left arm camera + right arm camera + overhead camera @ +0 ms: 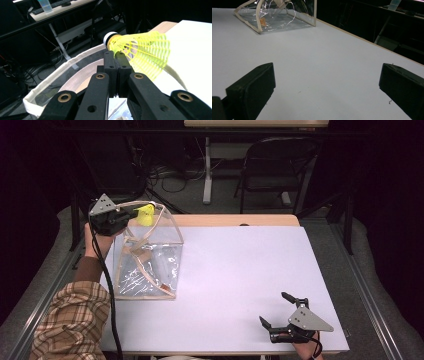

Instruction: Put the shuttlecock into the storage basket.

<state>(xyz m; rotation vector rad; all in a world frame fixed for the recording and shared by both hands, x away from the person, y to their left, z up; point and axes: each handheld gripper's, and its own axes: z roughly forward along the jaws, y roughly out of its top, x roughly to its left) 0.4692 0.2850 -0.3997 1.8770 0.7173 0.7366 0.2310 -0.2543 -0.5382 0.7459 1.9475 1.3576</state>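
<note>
Black jaws of the left gripper [117, 56], clamped on the skirt of a yellow shuttlecock [142, 53] above the clear bag's [147, 255] open rim at upper left, apparently for dropping in; right gripper [282, 310], jaws apart, idle on the worktop [240, 270] at lower right.

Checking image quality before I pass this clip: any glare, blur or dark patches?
High view: table evenly lit, surroundings nearly black, glare streaks on the clear bag. Left gripper view: shuttlecock sharp, background dim. Right gripper view: close jaws soft, bag glinting.
</note>
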